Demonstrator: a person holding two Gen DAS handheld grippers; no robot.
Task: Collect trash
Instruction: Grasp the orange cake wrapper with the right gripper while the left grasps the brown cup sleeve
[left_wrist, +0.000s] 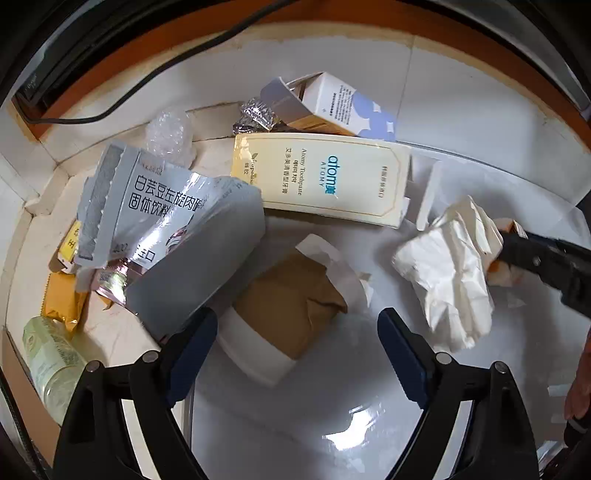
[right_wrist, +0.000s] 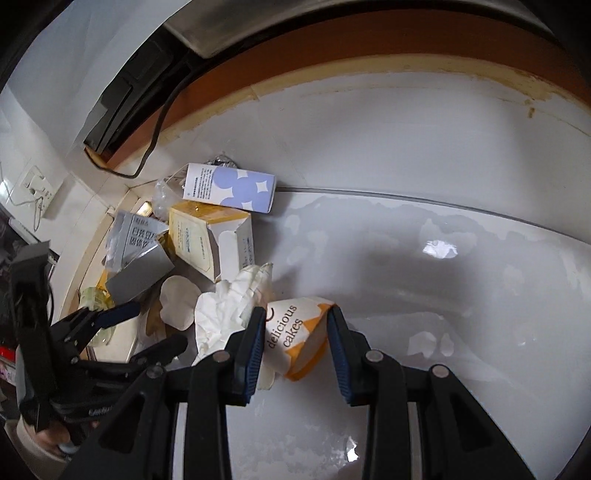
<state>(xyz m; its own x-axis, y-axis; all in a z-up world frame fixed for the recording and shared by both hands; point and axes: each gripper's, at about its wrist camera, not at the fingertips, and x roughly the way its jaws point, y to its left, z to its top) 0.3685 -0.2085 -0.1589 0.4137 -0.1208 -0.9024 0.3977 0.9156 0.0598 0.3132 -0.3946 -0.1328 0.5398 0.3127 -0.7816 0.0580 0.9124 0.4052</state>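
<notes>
A pile of trash lies on a glossy white floor (left_wrist: 295, 424). My left gripper (left_wrist: 299, 332) is open, its fingertips on either side of a flattened brown and white paper cup (left_wrist: 288, 306) without pressing it. My right gripper (right_wrist: 295, 332) is shut on a white and orange "delicious cakes" wrapper (right_wrist: 295, 336). A crumpled white tissue (left_wrist: 454, 273) (right_wrist: 225, 314) lies against that wrapper. In the left wrist view the right gripper (left_wrist: 504, 251) comes in from the right, behind the tissue. The left gripper (right_wrist: 157, 325) shows at the left of the right wrist view.
Behind the cup lie a cream toothpaste box (left_wrist: 321, 177), a white and lavender box (left_wrist: 343, 107), a torn silver pouch (left_wrist: 166, 225), a foil wrapper (left_wrist: 258, 114) and clear plastic (left_wrist: 170, 133). A pale bottle (left_wrist: 51, 358) and a yellow sachet (left_wrist: 62, 302) sit left. A black cable (left_wrist: 110, 110) runs along the orange skirting.
</notes>
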